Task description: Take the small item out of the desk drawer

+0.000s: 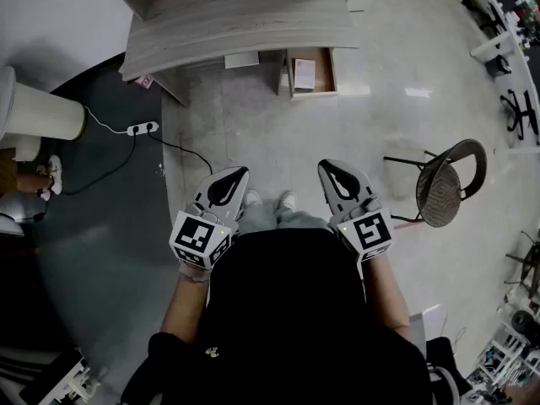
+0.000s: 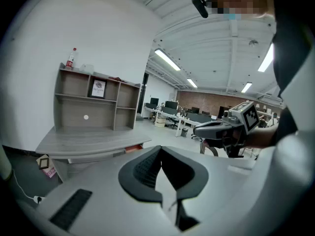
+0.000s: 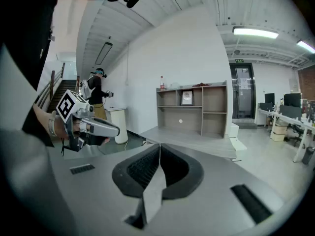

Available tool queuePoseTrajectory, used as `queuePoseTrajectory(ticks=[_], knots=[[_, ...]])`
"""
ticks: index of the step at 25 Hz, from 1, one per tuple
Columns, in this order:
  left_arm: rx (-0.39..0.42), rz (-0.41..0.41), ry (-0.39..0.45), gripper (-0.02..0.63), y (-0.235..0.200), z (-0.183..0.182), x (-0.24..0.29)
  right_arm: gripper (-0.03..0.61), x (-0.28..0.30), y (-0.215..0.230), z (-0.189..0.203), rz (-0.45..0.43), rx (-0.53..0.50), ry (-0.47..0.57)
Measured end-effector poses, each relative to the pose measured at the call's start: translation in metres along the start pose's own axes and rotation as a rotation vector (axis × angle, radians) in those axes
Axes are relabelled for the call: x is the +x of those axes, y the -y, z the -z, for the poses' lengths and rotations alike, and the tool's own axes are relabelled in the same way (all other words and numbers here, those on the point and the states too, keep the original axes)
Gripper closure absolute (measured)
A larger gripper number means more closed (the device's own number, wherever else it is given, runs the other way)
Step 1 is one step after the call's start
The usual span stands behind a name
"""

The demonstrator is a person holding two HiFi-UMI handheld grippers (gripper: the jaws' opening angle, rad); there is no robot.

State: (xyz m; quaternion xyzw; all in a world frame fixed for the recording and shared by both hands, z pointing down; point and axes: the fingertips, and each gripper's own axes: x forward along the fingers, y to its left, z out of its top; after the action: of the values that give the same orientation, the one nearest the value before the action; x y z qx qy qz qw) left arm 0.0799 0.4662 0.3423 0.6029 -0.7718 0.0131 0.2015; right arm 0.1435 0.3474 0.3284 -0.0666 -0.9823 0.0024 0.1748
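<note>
A grey wooden desk stands ahead of me, well beyond both grippers. Under its right end a brown drawer is pulled open, with a small whitish item lying inside. My left gripper and right gripper are held side by side in front of my body, over the floor and pointing toward the desk. Both are shut with nothing between the jaws. In the left gripper view the jaws meet, and the desk lies beyond them. The right gripper view shows its jaws likewise shut.
A round chair stands on the floor to my right. A white cylinder, a power strip and its cable lie on the dark floor area at the left. A shelf unit sits on the desk. Another person stands far off.
</note>
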Motion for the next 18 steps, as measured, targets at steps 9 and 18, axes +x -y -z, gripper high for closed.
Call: queuePoseTrajectory(ticks=[9, 18], knots=[[-0.017, 0.027, -0.004, 0.606, -0.038, -0.003, -0.005, 0.577, 0.037, -0.013, -0.011, 0.011, -0.023, -0.022], [-0.01, 0.098, -0.017, 0.606, -0.078, -0.001, 0.008, 0.576, 0.063, -0.007, -0.016, 0.099, -0.013, -0.054]])
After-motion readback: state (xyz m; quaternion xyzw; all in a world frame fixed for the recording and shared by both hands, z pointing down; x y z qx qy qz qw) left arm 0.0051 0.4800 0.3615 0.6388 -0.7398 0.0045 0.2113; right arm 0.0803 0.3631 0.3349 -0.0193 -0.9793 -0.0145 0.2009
